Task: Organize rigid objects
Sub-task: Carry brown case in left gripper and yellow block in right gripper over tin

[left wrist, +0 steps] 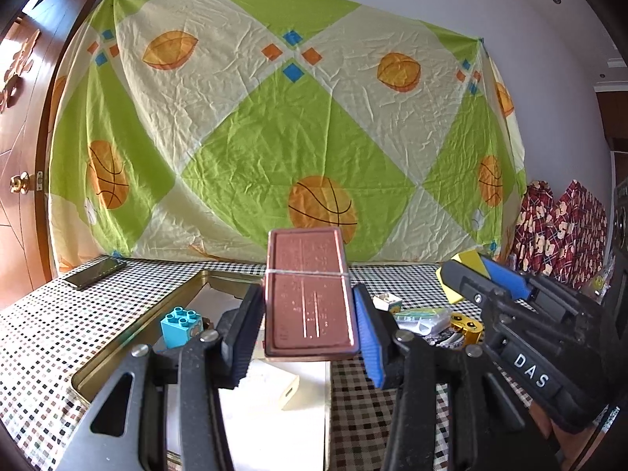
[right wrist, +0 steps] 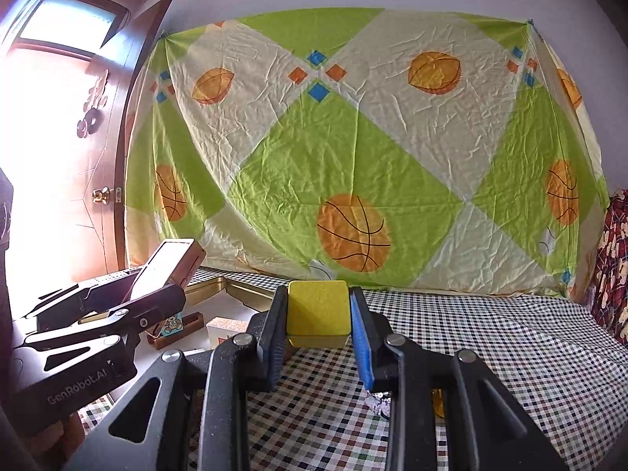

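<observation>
My left gripper (left wrist: 310, 325) is shut on a flat brown rectangular case (left wrist: 310, 294) and holds it tilted above a gold metal tray (left wrist: 129, 345). The case also shows in the right wrist view (right wrist: 168, 263), at the left. My right gripper (right wrist: 318, 314) is shut on a yellow block (right wrist: 318, 310) above the checkered table. That gripper and the yellow block (left wrist: 467, 271) appear at the right of the left wrist view. In the tray lie a blue toy brick (left wrist: 180, 324) and a cream-white box (left wrist: 274, 388).
A black phone (left wrist: 94, 272) lies at the table's far left. Small items sit right of the tray: a white cube (left wrist: 386, 301), a clear plastic packet (left wrist: 424, 318), a gold metal piece (left wrist: 467, 327). A patterned sheet hangs behind. A wooden door stands left.
</observation>
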`<state>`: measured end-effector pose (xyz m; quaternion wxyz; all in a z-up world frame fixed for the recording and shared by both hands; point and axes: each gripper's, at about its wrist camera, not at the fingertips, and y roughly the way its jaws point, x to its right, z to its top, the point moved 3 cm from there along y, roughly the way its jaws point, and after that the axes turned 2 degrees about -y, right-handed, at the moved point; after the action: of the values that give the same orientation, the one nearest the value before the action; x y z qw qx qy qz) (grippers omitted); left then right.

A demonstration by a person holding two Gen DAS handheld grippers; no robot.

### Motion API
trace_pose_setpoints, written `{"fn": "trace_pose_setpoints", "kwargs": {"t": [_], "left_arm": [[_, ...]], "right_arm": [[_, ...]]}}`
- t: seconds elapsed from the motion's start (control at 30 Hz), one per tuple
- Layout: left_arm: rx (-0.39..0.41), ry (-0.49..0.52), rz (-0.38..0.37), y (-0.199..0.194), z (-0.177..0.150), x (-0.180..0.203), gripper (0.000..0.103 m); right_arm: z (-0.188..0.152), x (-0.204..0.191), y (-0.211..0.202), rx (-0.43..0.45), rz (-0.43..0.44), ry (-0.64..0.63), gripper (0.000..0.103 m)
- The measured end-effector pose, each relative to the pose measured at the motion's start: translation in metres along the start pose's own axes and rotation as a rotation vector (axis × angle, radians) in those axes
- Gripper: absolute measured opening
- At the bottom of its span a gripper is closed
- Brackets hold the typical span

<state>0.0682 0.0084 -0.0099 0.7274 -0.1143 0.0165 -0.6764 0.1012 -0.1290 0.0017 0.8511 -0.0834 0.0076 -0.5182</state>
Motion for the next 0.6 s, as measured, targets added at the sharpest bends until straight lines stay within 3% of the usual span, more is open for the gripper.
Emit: {"fn": "trace_pose_setpoints", "kwargs": {"t": [0.6], "left_arm": [[-0.008, -0.034, 0.059, 0.000, 0.001, -0.033, 0.045]], "right_arm": [[0.004, -0.026, 0.013, -0.008, 0.051, -0.027, 0.032]]}}
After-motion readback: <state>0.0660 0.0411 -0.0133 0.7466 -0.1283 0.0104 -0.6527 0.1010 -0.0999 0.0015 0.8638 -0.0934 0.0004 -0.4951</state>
